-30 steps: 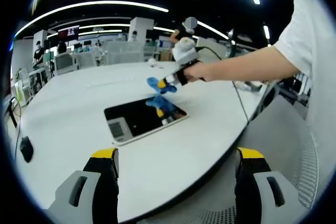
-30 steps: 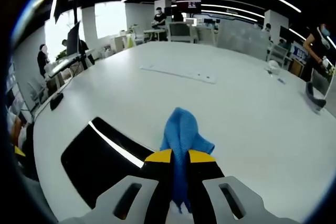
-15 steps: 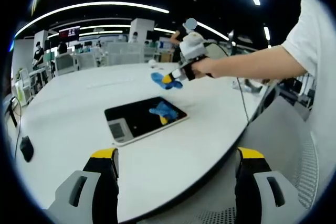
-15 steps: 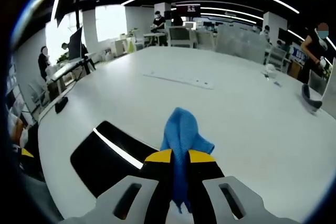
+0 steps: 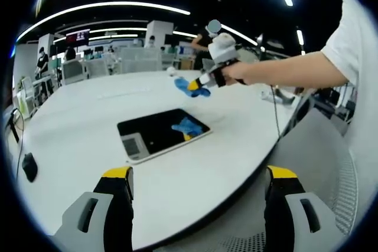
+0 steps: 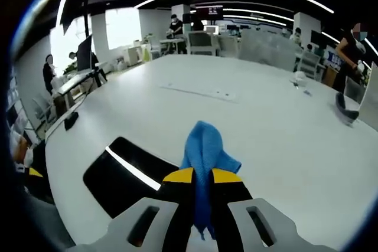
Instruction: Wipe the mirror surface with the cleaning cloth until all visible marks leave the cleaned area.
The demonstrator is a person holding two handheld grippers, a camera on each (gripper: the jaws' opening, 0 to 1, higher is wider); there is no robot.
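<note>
Mirror (image 5: 159, 134) lies flat on the big white table (image 5: 77, 122), a dark rectangular plate near the rounded edge. Compared with a second ago, the right gripper (image 5: 195, 85) has risen off the glass and moved away toward the far side, so the cleaning cloth (image 6: 205, 149) no longer touches the surface; I judge that the wiping stroke is finished or paused. In the right gripper view the jaws are clamped on the cloth, and the mirror (image 6: 127, 172) is below and to the left of them, apart. The left gripper (image 5: 198, 205) stays wide apart, holding nothing, with the mirror well ahead between its jaws.
</note>
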